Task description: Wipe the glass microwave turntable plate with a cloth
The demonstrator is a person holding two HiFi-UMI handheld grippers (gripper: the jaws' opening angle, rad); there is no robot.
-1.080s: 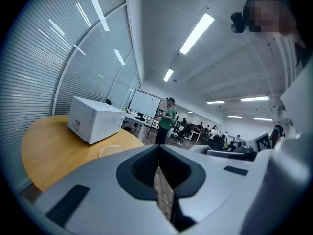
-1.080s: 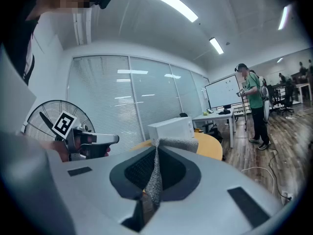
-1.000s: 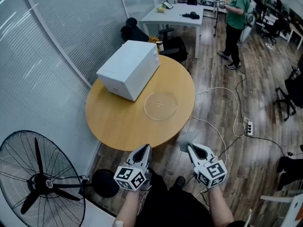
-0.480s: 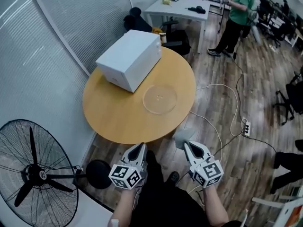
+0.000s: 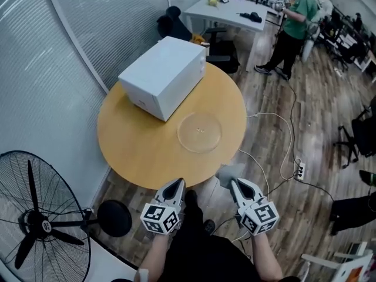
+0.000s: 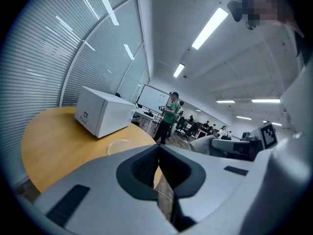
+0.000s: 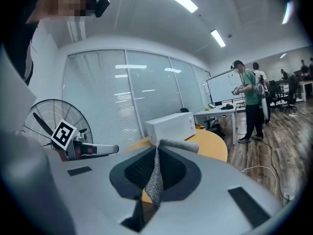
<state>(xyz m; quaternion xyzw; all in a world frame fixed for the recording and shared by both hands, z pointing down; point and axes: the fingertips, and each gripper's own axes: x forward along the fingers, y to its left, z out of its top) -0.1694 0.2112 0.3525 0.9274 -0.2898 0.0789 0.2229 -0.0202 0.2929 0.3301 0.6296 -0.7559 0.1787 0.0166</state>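
Standing short of the round table (image 5: 117,151), I judged the wiping not yet begun: cloth in hand, plate untouched, every stroke left to do. Right gripper (image 5: 234,181) was clamped on the cloth (image 5: 225,172), a grey, nubbly, soft fold with a flap flopping over the jaw tips. Left gripper (image 5: 178,183) was closed on nothing. Glass turntable plate (image 5: 200,132) lay flat at twelve o'clock from me on the smooth wooden top: clear, circular, shallow-rimmed. White boxy microwave (image 5: 163,77) sat at ten o'clock of it, near but apart.

Bare table (image 5: 135,151) in front of plate (image 5: 200,132), microwave (image 5: 163,76) just behind-left
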